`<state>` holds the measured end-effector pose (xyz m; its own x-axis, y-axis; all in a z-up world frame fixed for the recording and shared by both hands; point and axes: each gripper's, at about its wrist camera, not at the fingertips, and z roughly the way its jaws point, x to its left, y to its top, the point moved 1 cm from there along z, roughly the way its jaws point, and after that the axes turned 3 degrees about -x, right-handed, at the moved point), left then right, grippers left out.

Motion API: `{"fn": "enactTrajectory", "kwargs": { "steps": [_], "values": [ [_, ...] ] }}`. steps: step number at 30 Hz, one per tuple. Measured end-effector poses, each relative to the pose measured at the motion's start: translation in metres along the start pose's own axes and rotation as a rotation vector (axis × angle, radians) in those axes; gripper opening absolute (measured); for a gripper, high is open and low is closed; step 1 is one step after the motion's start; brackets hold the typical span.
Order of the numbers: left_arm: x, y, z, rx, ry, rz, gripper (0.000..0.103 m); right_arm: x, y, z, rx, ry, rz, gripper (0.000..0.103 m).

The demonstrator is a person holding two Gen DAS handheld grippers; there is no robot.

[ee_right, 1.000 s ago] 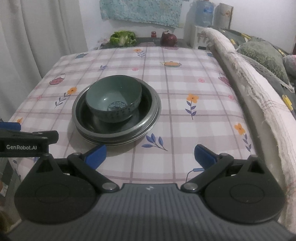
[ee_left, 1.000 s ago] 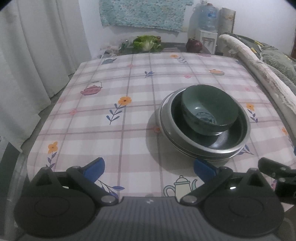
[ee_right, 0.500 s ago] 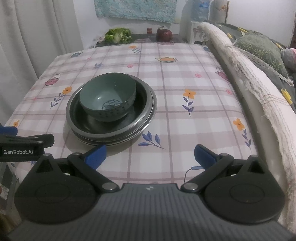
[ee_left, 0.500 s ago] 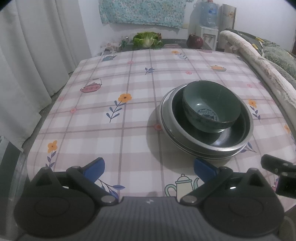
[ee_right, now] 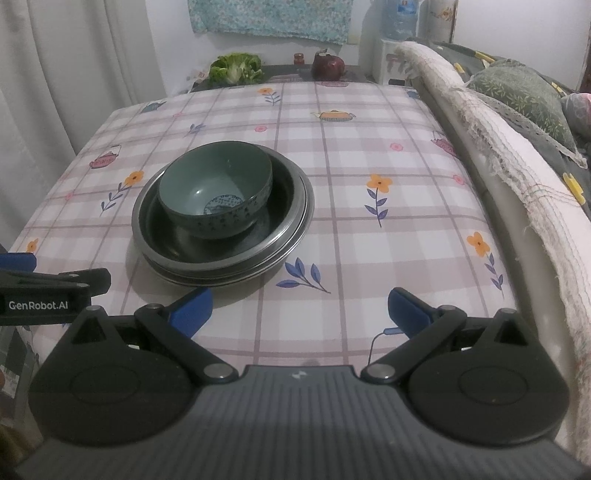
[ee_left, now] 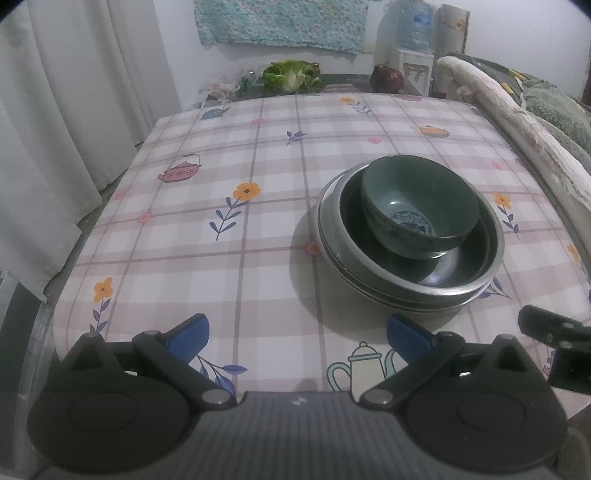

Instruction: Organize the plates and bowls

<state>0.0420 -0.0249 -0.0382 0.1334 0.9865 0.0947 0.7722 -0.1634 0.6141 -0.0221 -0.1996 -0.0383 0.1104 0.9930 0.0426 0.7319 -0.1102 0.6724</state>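
Both cameras have drawn back and risen a little over the last second, so more of the far wall shows, while the stacked dishes have not shifted on the cloth. Left gripper (ee_left: 297,334) hangs over the near edge with its blue-tipped jaws spread wide and nothing between them; right gripper (ee_right: 300,306) is likewise wide open and empty, beside the stack's near rim. A table (ee_left: 258,229) fills both views, covered in a pink-and-white check cloth printed with flowers and teapots. White curtains (ee_left: 74,110) hang along the left, a patterned teal cloth (ee_left: 284,22) is pinned on the back wall, and a cabbage (ee_left: 290,75) and a dark round pot (ee_left: 386,77) sit on a dark surface past the far edge. A sofa arm draped with frayed fabric (ee_right: 498,147) runs close along the table's right edge. Left of the stack the cloth lies bare to the rounded near-left corner; to its right is a narrower bare strip. A green bowl (ee_right: 216,192) stands upright, mouth up, inside a dark plate (ee_right: 280,206), off-centre toward the plate's far-left side in the right view. That plate rests on steel plates (ee_left: 369,291), rims up. Being round, they have no long axis
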Motion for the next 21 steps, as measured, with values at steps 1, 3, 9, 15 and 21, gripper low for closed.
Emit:
{"fn": "enactTrajectory", "kwargs": {
  "steps": [1, 3, 9, 15, 21],
  "values": [
    [-0.0001, 0.0, 0.0, -0.001, 0.0, 0.0, 0.103, -0.0001, 0.0, -0.0002, -0.002, -0.001, 0.001, 0.102],
    [-0.0003, -0.0001, 0.0002, -0.002, 0.001, 0.0, 0.103, -0.0002, -0.0003, -0.0003, -0.005, 0.001, 0.003, 0.102],
    [-0.0004, -0.0003, 0.0, -0.002, 0.001, 0.001, 0.103, -0.0003, -0.0006, -0.0004, -0.003, 0.001, 0.006, 0.102],
    [-0.0004, -0.0002, -0.0002, -0.001, 0.001, 0.0, 0.103, -0.0001, -0.0007, -0.0007, -0.004, 0.001, 0.006, 0.102],
    [-0.0007, -0.0004, -0.0004, -0.002, 0.002, 0.002, 0.103, 0.0, -0.0009, -0.0008, -0.003, 0.004, 0.006, 0.102]
  ]
}}
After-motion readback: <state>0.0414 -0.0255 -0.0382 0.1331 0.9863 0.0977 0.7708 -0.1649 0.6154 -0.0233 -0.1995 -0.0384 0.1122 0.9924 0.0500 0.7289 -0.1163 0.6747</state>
